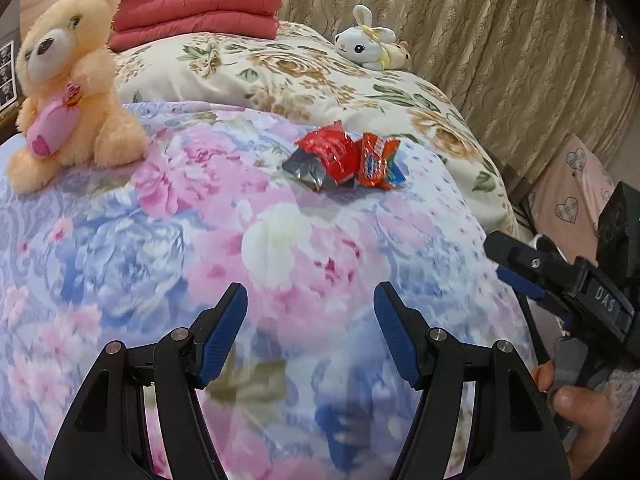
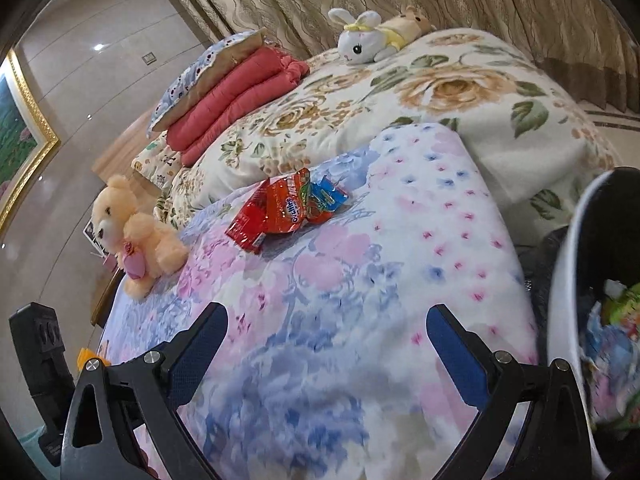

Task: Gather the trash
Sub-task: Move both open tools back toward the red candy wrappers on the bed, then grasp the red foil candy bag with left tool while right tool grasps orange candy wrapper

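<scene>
While both grippers hang above a bed with nothing in them, a small pile of snack wrappers (image 1: pixel 340 156) lies ahead on a quilt (image 1: pixel 200 240) printed with pink and blue flowers. The left gripper (image 1: pixel 310 312) has its blue-padded fingers spread wide apart over the quilt, well short of the wrappers. The right gripper (image 2: pixel 326 332) is likewise spread wide and empty, and the same wrappers (image 2: pixel 286 208) sit in front of it, a crumpled red packet touching a smaller orange and blue one. At the right edge of the right wrist view stands a white bin (image 2: pixel 568 280) beside the bed, with colourful scraps of packaging inside it. A peach teddy bear (image 1: pixel 68 84) holding a pink heart sits upright on the quilt, to the left of the wrappers and apart from them. Farther back lies a cream blanket (image 1: pixel 304 76) with a tan rose pattern, and on it rest a white toy rabbit (image 1: pixel 370 40) and a stack of folded red bedding (image 1: pixel 196 12). Beige curtains (image 1: pixel 500 40) hang behind the bed.
</scene>
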`<move>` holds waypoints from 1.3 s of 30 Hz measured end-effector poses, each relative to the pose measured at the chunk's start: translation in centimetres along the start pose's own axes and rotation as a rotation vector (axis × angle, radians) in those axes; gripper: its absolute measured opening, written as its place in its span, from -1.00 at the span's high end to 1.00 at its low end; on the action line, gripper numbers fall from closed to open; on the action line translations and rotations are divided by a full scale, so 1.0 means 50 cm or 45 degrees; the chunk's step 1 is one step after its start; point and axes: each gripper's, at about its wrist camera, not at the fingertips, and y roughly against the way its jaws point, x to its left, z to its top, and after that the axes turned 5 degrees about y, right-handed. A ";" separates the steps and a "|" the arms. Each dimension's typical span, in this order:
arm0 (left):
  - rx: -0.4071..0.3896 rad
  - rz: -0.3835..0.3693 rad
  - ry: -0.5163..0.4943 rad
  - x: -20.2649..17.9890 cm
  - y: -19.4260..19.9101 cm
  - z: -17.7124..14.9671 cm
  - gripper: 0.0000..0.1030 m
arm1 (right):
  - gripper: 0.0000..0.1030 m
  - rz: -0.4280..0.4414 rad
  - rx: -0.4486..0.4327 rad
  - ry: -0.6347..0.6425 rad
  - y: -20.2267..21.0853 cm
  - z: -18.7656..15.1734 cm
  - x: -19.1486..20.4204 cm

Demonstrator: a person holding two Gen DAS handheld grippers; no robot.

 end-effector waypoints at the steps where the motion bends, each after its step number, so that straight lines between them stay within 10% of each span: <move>1: 0.002 -0.002 0.002 0.001 -0.007 0.008 -0.30 | -0.94 0.007 0.003 -0.006 -0.012 0.007 -0.002; 21: -0.010 -0.110 0.064 -0.006 -0.137 0.145 -0.25 | -0.48 0.101 0.013 -0.098 -0.127 0.089 -0.047; 28: 0.048 -0.150 0.062 0.005 -0.194 0.145 0.88 | -0.47 0.118 0.000 -0.110 -0.137 0.095 -0.052; 39: -0.019 -0.158 0.081 0.037 -0.135 0.127 0.99 | -0.29 0.097 0.013 0.023 -0.190 0.121 0.010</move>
